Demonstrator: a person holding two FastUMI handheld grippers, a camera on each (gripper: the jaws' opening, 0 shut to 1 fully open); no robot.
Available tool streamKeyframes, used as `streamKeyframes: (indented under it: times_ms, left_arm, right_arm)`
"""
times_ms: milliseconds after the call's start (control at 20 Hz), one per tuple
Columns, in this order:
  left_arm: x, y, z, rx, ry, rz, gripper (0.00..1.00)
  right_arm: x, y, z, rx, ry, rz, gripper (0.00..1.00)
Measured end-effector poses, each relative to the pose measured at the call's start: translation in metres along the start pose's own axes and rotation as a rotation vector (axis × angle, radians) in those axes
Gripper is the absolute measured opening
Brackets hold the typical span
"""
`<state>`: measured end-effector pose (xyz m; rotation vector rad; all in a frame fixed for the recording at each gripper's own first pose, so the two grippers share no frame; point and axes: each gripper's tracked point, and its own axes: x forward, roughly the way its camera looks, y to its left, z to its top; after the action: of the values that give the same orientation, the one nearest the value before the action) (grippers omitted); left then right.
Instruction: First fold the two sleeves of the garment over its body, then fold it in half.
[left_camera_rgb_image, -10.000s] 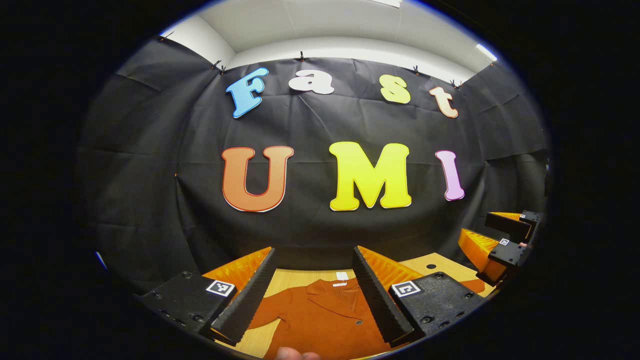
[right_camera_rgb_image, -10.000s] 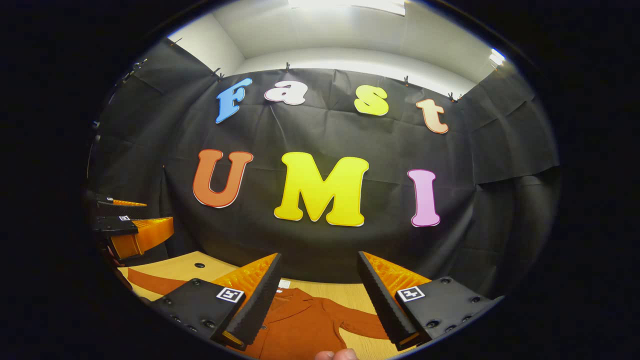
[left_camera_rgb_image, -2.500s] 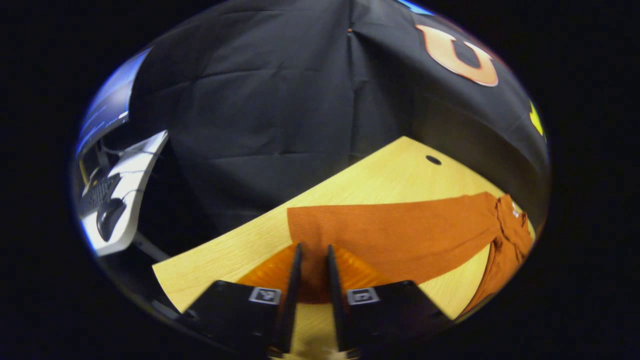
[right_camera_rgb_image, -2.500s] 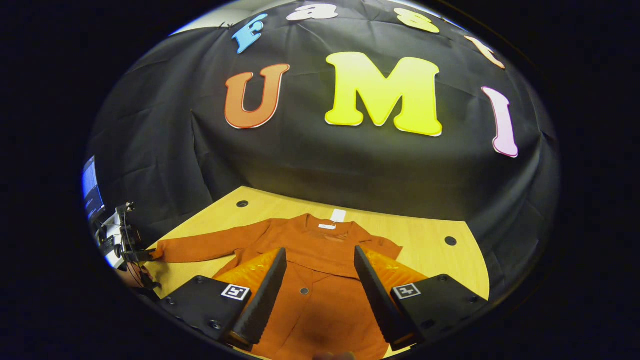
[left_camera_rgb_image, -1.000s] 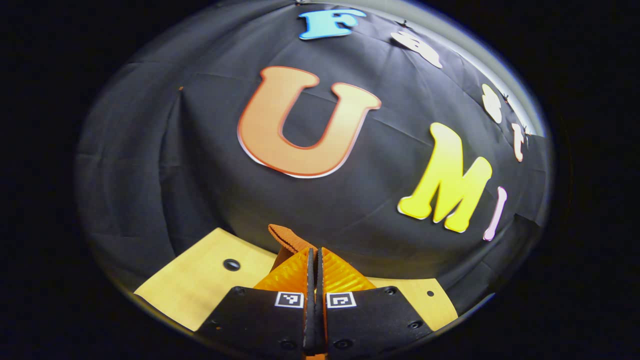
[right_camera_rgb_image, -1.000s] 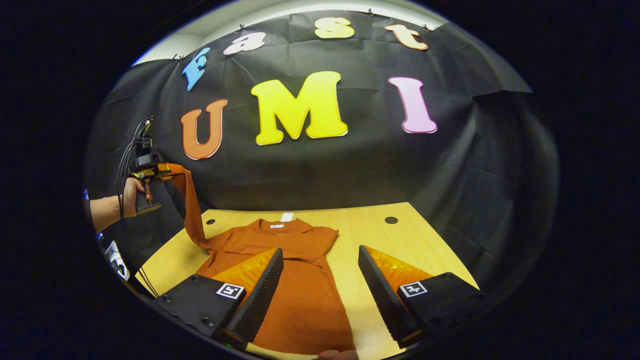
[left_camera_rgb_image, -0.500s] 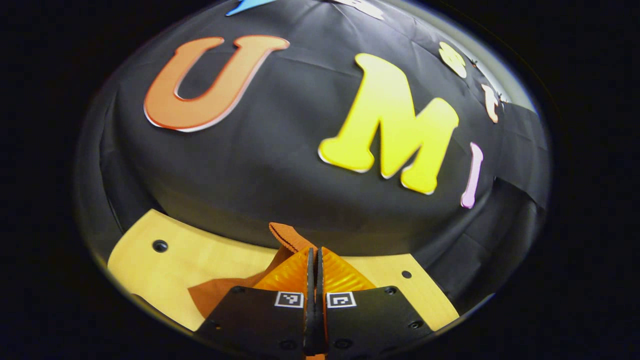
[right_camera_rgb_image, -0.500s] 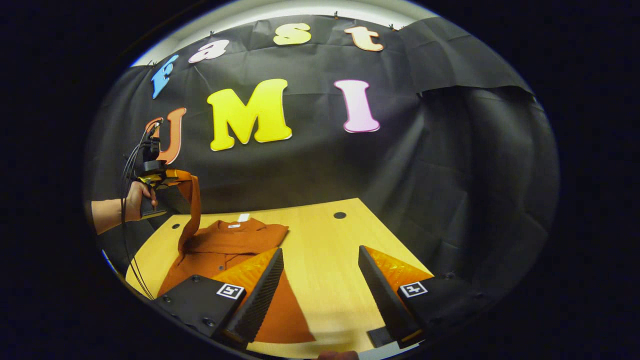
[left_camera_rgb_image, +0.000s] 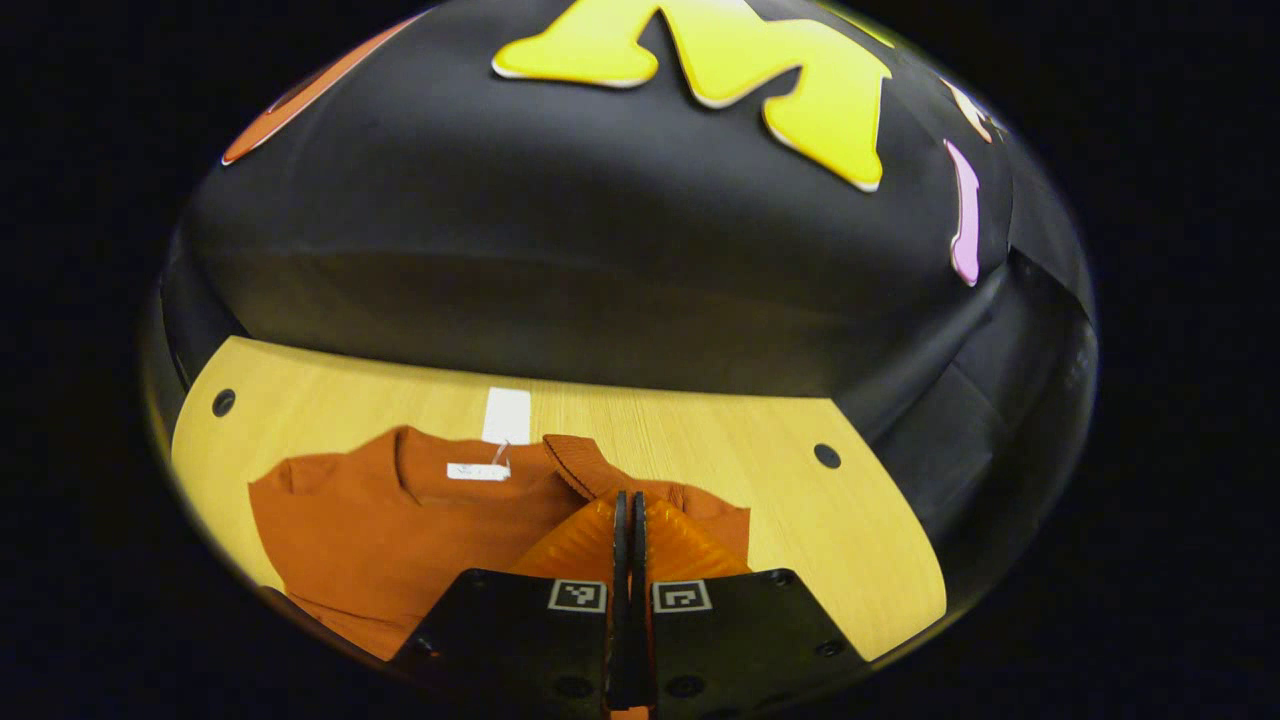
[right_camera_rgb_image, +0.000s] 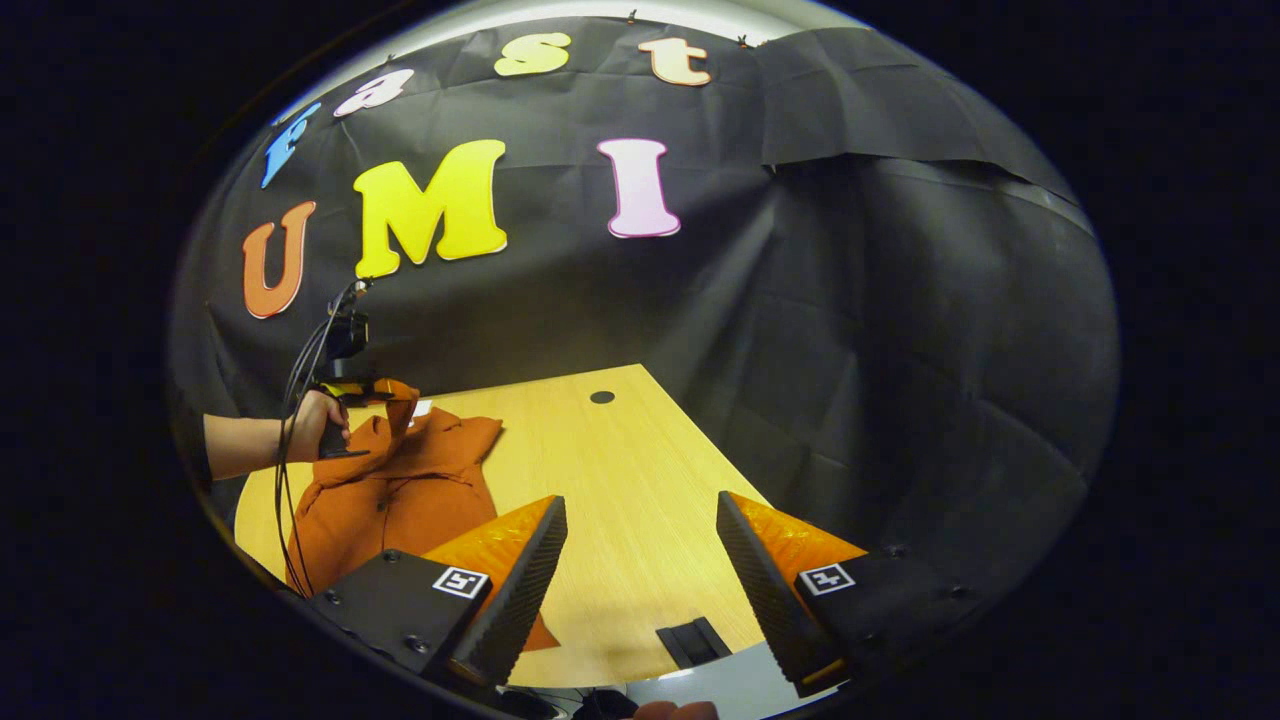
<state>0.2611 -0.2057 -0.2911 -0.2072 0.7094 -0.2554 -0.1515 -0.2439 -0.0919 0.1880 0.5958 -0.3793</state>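
Note:
A rust-orange garment (left_camera_rgb_image: 380, 530) lies on the wooden table (left_camera_rgb_image: 720, 440), collar toward the booth wall, with a white label (left_camera_rgb_image: 478, 471) at the neck. My left gripper (left_camera_rgb_image: 629, 497) is shut on the sleeve; the ribbed cuff (left_camera_rgb_image: 580, 466) sticks out past the fingertips, low over the garment's chest. In the right gripper view, a hand (right_camera_rgb_image: 316, 425) holds that left gripper (right_camera_rgb_image: 375, 388) above the garment (right_camera_rgb_image: 410, 485), the sleeve bunched beneath it. My right gripper (right_camera_rgb_image: 640, 570) is open over bare table to the garment's right, with nothing between its fingers.
A white hang tag (left_camera_rgb_image: 507, 415) lies on the table beyond the collar. Round cable holes (left_camera_rgb_image: 827, 455) (left_camera_rgb_image: 223, 402) sit near the table's far corners. A dark slot (right_camera_rgb_image: 690, 640) is cut near the table's front edge. Black cloth walls stand close behind.
The left gripper has carried the sleeve down from high in the air to just above the garment's chest. The right gripper has swung rightward, off the garment.

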Motion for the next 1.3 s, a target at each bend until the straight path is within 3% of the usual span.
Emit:
streamKeyframes:
  times_ms: [450, 600, 650, 750, 800, 850, 1050, 1300]
  left_arm:
    - [0.044, -0.03, -0.075, 0.212, 0.122, 0.154, 0.04]
    - [0.044, -0.051, -0.083, 0.182, 0.14, 0.103, 0.13]
    - [0.041, -0.061, -0.083, 0.171, 0.146, 0.079, 0.34]
    - [0.032, -0.072, -0.073, 0.198, 0.115, 0.076, 0.6]
    - [0.027, -0.076, -0.068, 0.206, 0.097, 0.068, 0.94]
    - [0.02, -0.082, -0.063, 0.208, 0.078, 0.059, 0.82]
    - [-0.032, -0.083, -0.021, 0.223, -0.058, 0.056, 0.86]
    - [-0.147, -0.045, 0.057, 0.214, -0.309, 0.12, 0.87]
  right_arm:
    - [-0.005, -0.009, -0.006, 0.005, 0.021, -0.021, 0.96]
    - [-0.007, -0.008, -0.008, 0.0, 0.021, -0.01, 0.96]
    - [-0.006, -0.008, -0.009, 0.005, 0.023, -0.005, 0.96]
    - [-0.004, -0.003, -0.005, 0.012, 0.016, 0.01, 0.94]
    - [-0.004, -0.001, -0.003, 0.01, 0.008, 0.021, 0.96]
    - [-0.003, 0.003, -0.001, 0.005, -0.001, 0.035, 0.96]
    - [0.008, 0.033, 0.015, -0.025, -0.038, 0.107, 0.96]
    - [0.025, 0.102, 0.053, -0.047, -0.112, 0.256, 0.96]
